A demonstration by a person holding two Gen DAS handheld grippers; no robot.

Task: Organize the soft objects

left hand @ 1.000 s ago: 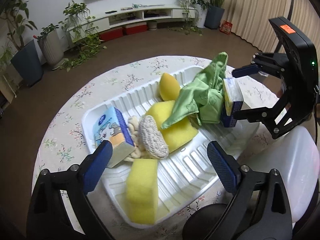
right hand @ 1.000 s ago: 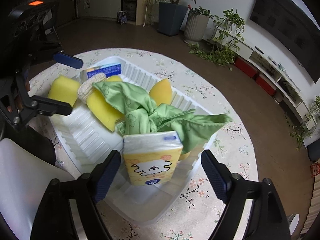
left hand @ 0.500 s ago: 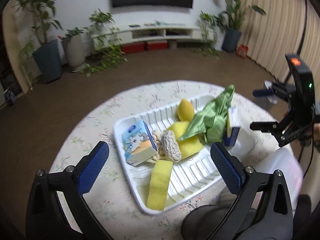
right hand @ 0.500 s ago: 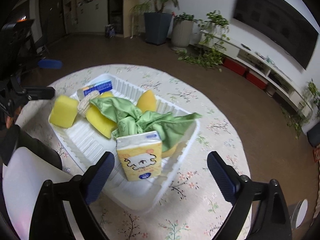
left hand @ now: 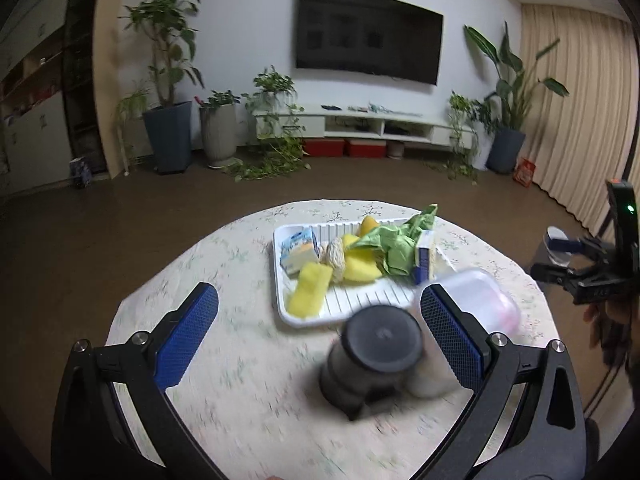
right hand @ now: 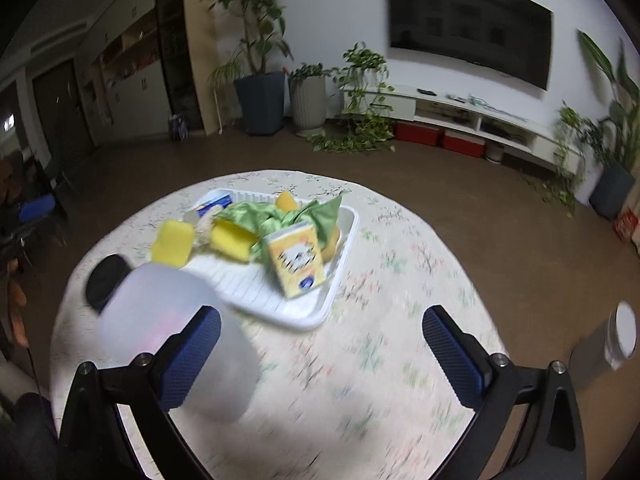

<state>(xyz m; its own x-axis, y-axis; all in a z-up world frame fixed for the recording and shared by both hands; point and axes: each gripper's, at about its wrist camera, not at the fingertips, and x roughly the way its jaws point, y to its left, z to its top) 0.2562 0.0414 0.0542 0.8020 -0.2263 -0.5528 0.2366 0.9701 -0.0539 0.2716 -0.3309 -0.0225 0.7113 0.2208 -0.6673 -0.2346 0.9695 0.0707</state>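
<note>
On the round table stands a white ribbed tray point(left hand: 360, 293) point(right hand: 338, 276) that holds soft things. In it lie a green cloth point(left hand: 394, 242), yellow sponges point(left hand: 310, 291), a woven scrubber point(left hand: 336, 257), a blue tissue pack point(left hand: 298, 250) and a yellow tissue pack point(right hand: 297, 262). My left gripper point(left hand: 316, 294) hangs open well short of the tray with nothing between its pads. The jaws of my right gripper point(right hand: 320, 316) are opening, they hold nothing, and it hovers back from the tray's near corner. In the left wrist view the right gripper point(left hand: 557, 258) is off the table's right side.
A black-lidded jar point(left hand: 374, 360) and a translucent white container point(left hand: 478, 300) point(right hand: 172, 344) stand on the flowered tablecloth point(left hand: 224, 280) between the grippers and the tray. A white-capped can point(right hand: 622, 340) is off the table's right edge. Potted plants and a TV shelf line the far wall.
Both grippers have drawn back and up from the tray, so it looks small and farther off. The right jaws have spread wider, leaving the yellow tissue pack in the tray.
</note>
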